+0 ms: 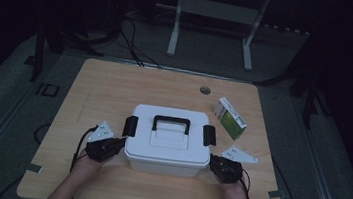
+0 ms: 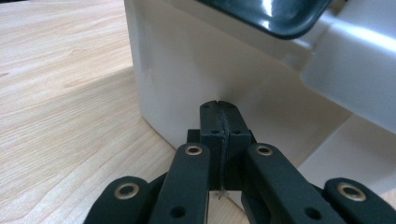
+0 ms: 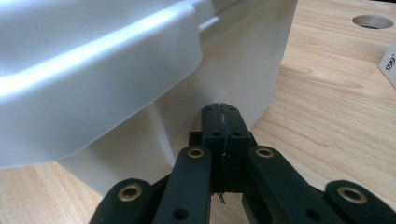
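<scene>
A white plastic storage box [image 1: 168,141] with a black carry handle [image 1: 171,123] and black side latches stands mid-table in the high view. My left gripper [image 1: 120,144] is shut, with its tips against the box's left side wall [image 2: 187,79] just below the black latch [image 2: 266,16]. On the other side, my right gripper [image 1: 212,160] is shut too, its tips pressed to the right wall [image 3: 243,70] under the overhanging lid rim [image 3: 93,79]. Neither pair of jaws holds anything.
A small white and green carton [image 1: 230,117] lies to the right behind the box; its corner [image 3: 388,63] shows in the right gripper view. A round cable hole [image 1: 205,89] sits near the table's far edge. Bare wood [image 1: 105,86] surrounds the box.
</scene>
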